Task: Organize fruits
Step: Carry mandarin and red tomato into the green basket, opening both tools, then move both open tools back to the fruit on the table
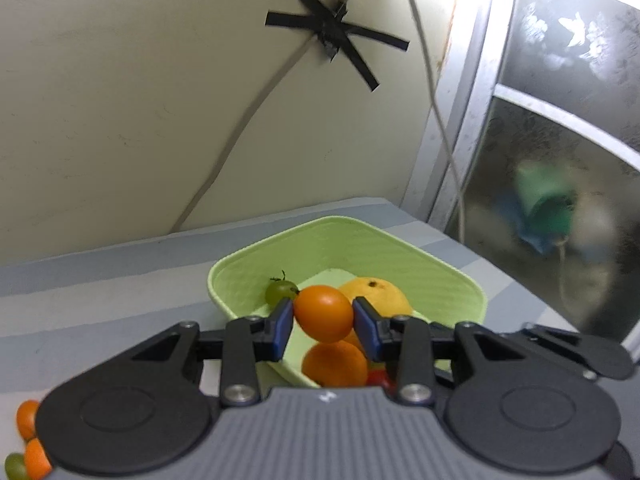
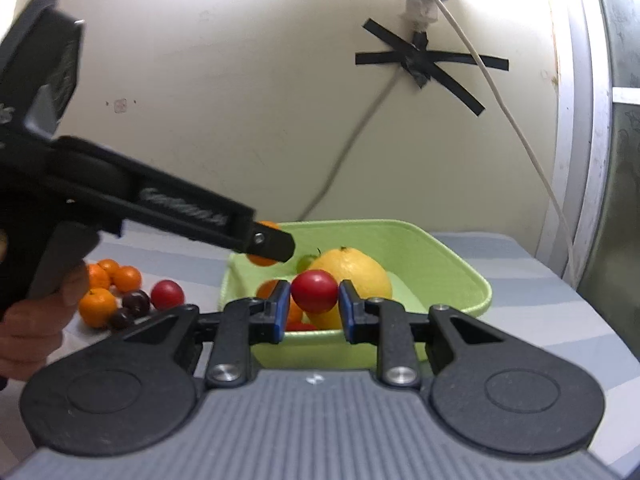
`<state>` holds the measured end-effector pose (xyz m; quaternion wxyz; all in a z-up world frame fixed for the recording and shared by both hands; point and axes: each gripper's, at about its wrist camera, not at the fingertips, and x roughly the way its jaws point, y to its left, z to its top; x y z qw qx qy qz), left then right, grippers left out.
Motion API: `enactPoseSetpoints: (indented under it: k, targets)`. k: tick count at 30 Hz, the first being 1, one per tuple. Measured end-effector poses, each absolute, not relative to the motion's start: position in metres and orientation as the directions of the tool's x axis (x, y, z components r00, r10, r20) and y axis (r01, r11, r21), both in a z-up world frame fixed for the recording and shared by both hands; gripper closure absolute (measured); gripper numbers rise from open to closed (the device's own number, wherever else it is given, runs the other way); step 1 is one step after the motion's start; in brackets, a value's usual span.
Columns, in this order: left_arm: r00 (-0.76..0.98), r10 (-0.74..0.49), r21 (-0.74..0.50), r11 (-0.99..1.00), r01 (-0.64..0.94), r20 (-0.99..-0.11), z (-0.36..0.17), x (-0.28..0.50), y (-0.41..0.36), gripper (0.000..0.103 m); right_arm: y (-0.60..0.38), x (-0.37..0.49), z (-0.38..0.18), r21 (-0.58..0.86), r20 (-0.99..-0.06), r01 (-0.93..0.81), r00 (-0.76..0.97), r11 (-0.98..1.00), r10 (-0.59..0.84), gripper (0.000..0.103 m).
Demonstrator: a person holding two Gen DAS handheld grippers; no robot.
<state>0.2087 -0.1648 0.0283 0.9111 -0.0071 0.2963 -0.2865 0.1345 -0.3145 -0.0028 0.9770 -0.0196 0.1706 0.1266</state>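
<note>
cream wall [image 1: 120, 120] with a black tape cross [image 1: 336, 36] and trailing white cables stands behind a desk [image 1: 100, 292] covered in a grey-and-white striped cloth.

nearest in the left wrist view, the left tool [image 1: 323, 322] pinches an orange cherry tomato [image 1: 324, 312] between its blue pads, the fruit held in the air above the near edge of the green basket [image 1: 400, 256]. at 7 o'clock, at the frame's edge, small oranges [image 1: 27, 418] and a green fruit [image 1: 15, 466] lie on the cloth. below the held tomato an orange fruit [image 1: 335, 364] sits in the basket; beyond it, at 12 to 1 o'clock, lie a large yellow-orange citrus [image 1: 376, 296] and a green tomato [image 1: 280, 292] with a dark stem.

nearest in the right wrist view, the right tool [image 2: 314, 309] clamps a red cherry tomato [image 2: 314, 291] between its pads, in front of the basket's [image 2: 440, 260] near wall. at 9 o'clock a hand [image 2: 36, 320] grips the other tool's handle, and that tool reaches over the basket's left rim with its orange fruit partly hidden behind a finger. at 9 to 10 o'clock on the desk lies a loose cluster: small oranges [image 2: 98, 306], two dark plums [image 2: 136, 303] and a red fruit [image 2: 167, 295]. farther back the big citrus [image 2: 352, 276] fills the basket's middle, and a frosted window frame [image 2: 600, 120] rises at 3 o'clock.
</note>
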Motion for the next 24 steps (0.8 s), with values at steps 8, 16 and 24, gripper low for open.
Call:
enactPoseSetpoints:
  k: [8, 16, 24]
  targets:
    - [0.688, -0.517, -0.207, 0.850, 0.485, -0.509, 0.037, 0.205, -0.149, 0.059, -0.324, 0.131, -0.001, 0.034, -0.294, -0.220, 0.930, 0.975, 0.221, 0.057]
    - [0.834, -0.398, -0.282, 0.910, 0.305, -0.382, 0.064, 0.148, -0.031, 0.058, -0.333, 0.123, 0.001, 0.081, -0.239, -0.182, 0.951, 0.980, 0.196, 0.057]
    - [0.830, -0.284, -0.355, 0.928, 0.112, -0.481, 0.014, 0.109, 0.055, 0.058, -0.323, 0.107, 0.006, 0.071, -0.191, -0.222, 0.954, 0.972, 0.232, 0.057]
